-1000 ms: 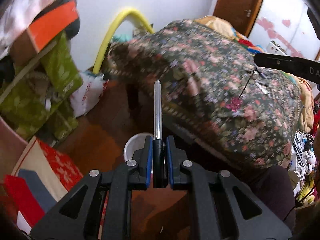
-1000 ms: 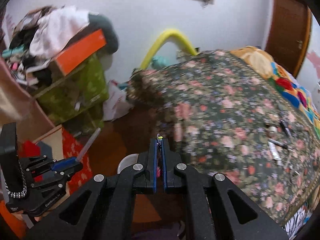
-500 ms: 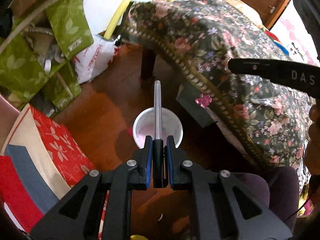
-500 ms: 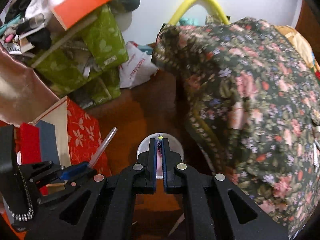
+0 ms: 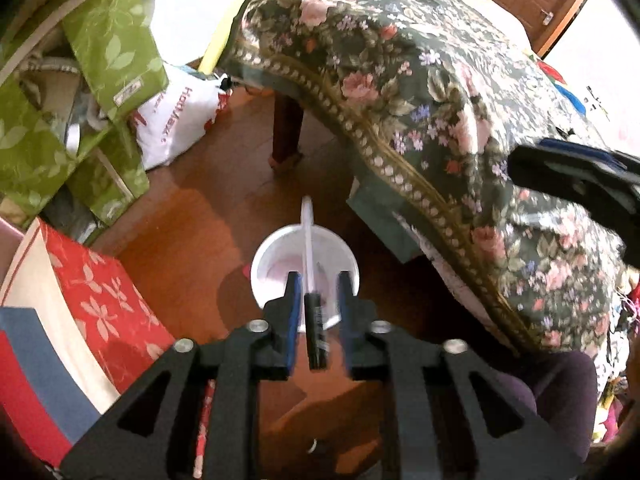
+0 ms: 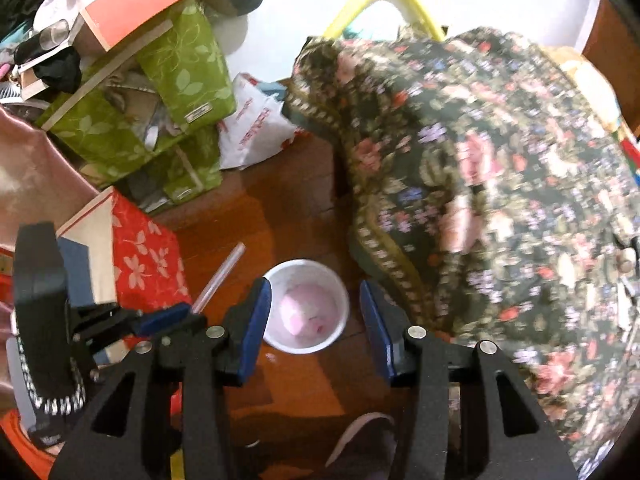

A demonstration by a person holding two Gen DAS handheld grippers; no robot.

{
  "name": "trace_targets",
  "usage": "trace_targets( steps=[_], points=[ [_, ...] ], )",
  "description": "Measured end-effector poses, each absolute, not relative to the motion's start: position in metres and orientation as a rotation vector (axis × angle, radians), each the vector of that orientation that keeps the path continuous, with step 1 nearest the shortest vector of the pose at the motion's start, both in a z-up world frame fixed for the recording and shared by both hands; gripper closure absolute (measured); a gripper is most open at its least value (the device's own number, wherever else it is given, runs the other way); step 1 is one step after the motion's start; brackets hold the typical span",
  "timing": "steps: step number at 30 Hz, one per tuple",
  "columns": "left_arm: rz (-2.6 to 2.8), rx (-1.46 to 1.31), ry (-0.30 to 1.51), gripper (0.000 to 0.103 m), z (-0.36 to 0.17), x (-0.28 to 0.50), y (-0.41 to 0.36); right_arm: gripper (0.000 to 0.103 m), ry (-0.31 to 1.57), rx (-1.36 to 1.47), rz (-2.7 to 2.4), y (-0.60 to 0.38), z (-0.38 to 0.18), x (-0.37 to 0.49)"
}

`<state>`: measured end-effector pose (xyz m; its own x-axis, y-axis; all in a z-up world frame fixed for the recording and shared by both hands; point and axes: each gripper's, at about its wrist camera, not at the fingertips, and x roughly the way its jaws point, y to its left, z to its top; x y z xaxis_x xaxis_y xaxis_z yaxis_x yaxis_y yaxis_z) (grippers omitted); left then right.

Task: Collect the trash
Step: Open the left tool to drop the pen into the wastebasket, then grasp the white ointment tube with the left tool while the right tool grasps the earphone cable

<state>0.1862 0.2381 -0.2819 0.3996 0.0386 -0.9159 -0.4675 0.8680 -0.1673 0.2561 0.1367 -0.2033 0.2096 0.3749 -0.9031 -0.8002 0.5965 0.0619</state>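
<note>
- Far left of the left gripper, green leaf-print bags are stacked, with a red flowered box below them, just left of the gripper's body.
- Ahead and a little left of it a white plastic bag lies on the wooden floor.
- The left gripper points steeply down over a white cup standing on the floor; its jaws are opening, with clear gaps on both sides of a pen that has a black end and a clear barrel.
- The pen hangs between the blue pads, touching neither, its clear barrel reaching across the cup's mouth.
- To the right of this gripper a floral bedspread drapes down over a bed, and the other tool's tips enter from the far right edge.
- In the right wrist view the left gripper sits at lower left, the clear barrel jutting up from it beside the red box.
- The right gripper also points steeply down, directly above the cup; its jaws are opening and stand wide, with nothing between the pads.
- Pinkish bits lie in the cup's bottom; what they are I cannot tell.
- A shoe tip shows below the right gripper.
</note>
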Motion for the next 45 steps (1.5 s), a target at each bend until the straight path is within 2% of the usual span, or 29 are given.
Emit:
trace_targets(
  steps=[2, 12, 24, 34, 38, 39, 41, 43, 44, 45],
  points=[
    [0.365, -0.418, 1.120, 0.064, -0.280, 0.194, 0.237, 0.060, 1.041, -0.481, 0.848, 0.129, -0.196, 0.256],
    [0.376, -0.359, 1.025, 0.064, -0.231, 0.183, 0.208, 0.060, 0.958, -0.403, 0.814, 0.082, -0.165, 0.254],
    [0.327, -0.279, 0.792, 0.061, -0.125, 0.159, 0.145, 0.060, 0.780, -0.300, 0.772, 0.005, -0.102, 0.240],
    [0.198, -0.208, 0.657, 0.058, -0.061, 0.178, 0.067, 0.060, 0.628, -0.191, 0.657, -0.084, -0.050, 0.237],
    [0.132, -0.179, 0.625, 0.053, -0.046, 0.194, 0.032, 0.060, 0.586, -0.164, 0.590, -0.119, -0.036, 0.241],
    [0.116, -0.173, 0.619, 0.053, -0.043, 0.199, 0.024, 0.054, 0.578, -0.158, 0.570, -0.128, -0.033, 0.242],
    [0.091, -0.165, 0.614, 0.053, -0.040, 0.208, 0.010, 0.031, 0.568, -0.134, 0.531, -0.146, -0.027, 0.247],
    [0.072, -0.162, 0.621, 0.041, -0.039, 0.221, -0.004, 0.030, 0.553, -0.106, 0.493, -0.166, -0.023, 0.250],
    [0.066, -0.166, 0.623, 0.028, -0.039, 0.229, -0.011, 0.029, 0.550, -0.093, 0.470, -0.176, -0.022, 0.253],
    [0.061, -0.170, 0.618, 0.020, -0.039, 0.234, -0.017, 0.029, 0.552, -0.082, 0.444, -0.186, -0.021, 0.257]
  ],
)
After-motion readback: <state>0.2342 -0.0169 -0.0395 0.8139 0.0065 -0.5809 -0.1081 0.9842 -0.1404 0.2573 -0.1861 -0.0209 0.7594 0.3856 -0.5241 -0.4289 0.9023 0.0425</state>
